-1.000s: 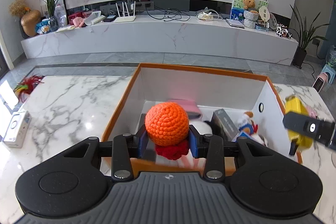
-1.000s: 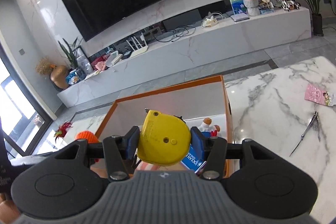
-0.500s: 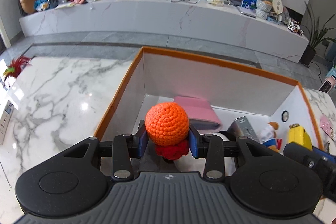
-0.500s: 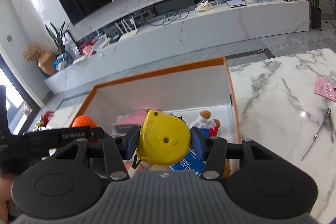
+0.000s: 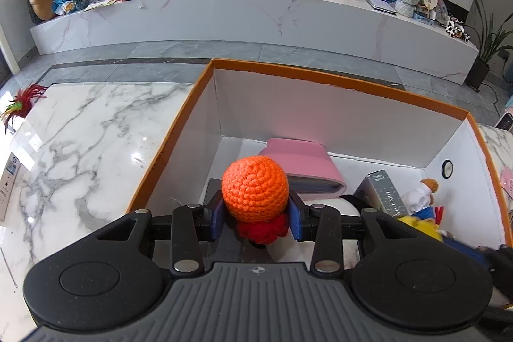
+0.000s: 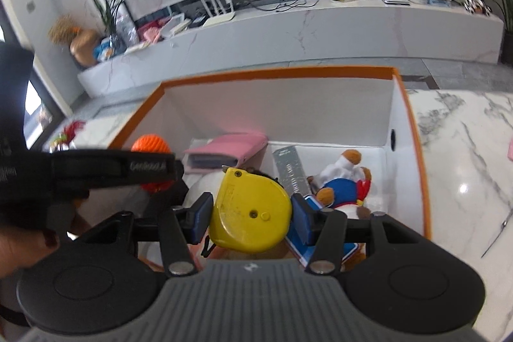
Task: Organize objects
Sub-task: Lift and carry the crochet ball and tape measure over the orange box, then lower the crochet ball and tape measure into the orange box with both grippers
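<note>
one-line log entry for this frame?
left claw: shut on crochet ball | right claw: shut on tape measure | both over box | nothing released

My left gripper [image 5: 255,221] with crochet ball [image 5: 255,188] moved forward, lower, over box [image 5: 336,78] interior. My right gripper [image 6: 251,213] with tape measure [image 6: 250,212] dropped inside box too, close above plush toy [image 6: 343,181]. Left gripper crosses right view.

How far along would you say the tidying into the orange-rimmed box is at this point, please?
Done: a pink case, a grey carton and a plush doll already lie in the box. In hand: the left gripper clamps an orange crocheted ball and the right gripper a yellow tape measure, both over the box. Left: releasing both.
</note>
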The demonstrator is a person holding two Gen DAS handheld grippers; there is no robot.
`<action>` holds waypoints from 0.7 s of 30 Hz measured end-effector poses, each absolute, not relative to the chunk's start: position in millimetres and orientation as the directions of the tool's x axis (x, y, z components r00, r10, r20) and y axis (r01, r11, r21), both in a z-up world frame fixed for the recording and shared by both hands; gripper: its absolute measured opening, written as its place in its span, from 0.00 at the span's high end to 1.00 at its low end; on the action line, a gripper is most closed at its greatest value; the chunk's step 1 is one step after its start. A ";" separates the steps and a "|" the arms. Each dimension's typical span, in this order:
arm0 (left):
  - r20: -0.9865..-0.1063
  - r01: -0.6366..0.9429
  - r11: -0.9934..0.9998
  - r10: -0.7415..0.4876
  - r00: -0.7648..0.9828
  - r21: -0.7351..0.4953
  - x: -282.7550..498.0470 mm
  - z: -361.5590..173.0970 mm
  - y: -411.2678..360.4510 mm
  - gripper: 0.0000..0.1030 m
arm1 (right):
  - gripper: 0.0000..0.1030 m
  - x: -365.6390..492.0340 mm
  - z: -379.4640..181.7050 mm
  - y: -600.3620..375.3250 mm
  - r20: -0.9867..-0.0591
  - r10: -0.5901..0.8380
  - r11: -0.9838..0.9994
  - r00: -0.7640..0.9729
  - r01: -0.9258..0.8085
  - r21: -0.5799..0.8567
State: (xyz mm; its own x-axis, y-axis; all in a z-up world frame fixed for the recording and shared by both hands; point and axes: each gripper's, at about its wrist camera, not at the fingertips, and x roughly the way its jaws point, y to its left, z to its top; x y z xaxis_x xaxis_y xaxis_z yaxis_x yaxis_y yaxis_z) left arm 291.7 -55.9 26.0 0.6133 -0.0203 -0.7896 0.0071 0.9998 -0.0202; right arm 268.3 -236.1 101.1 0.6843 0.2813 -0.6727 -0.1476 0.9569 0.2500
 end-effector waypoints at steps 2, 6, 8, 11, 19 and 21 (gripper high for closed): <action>-0.784 0.022 0.999 -0.048 0.618 -0.044 291.9 27.1 -56.1 0.56 | 0.47 268.4 98.6 -229.6 -0.683 0.283 0.958 0.673 -0.168 0.232; -0.784 0.034 0.998 -0.060 0.618 -0.050 292.6 26.6 -59.6 0.56 | 0.47 267.9 92.9 -220.4 -0.707 0.295 0.956 0.643 -0.194 0.221; -0.790 0.038 0.998 -0.065 0.610 -0.053 294.7 24.8 -60.7 0.57 | 0.47 267.5 90.6 -218.7 -0.713 0.292 0.956 0.637 -0.191 0.221; -0.794 0.052 0.997 -0.070 0.604 -0.049 295.6 23.5 -63.5 0.57 | 0.47 267.5 90.6 -221.1 -0.716 0.283 0.959 0.638 -0.180 0.219; -0.817 0.100 0.987 -0.161 0.554 -0.127 297.9 18.9 -72.6 0.56 | 0.47 270.9 88.4 -227.7 -0.734 0.244 0.970 0.634 -0.147 0.195; -0.822 0.087 0.989 -0.144 0.552 -0.115 299.7 16.0 -72.6 0.56 | 0.47 271.2 88.0 -228.4 -0.735 0.244 0.970 0.633 -0.145 0.197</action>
State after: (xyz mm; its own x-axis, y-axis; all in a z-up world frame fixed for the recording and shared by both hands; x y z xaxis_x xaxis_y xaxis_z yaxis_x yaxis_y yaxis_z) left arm 299.7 -72.6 16.0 0.5515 -0.1444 -0.8216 0.0874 0.9895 -0.1152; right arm 271.2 -228.4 88.0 0.6325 0.2440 -0.7351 -0.1454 0.9696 0.1967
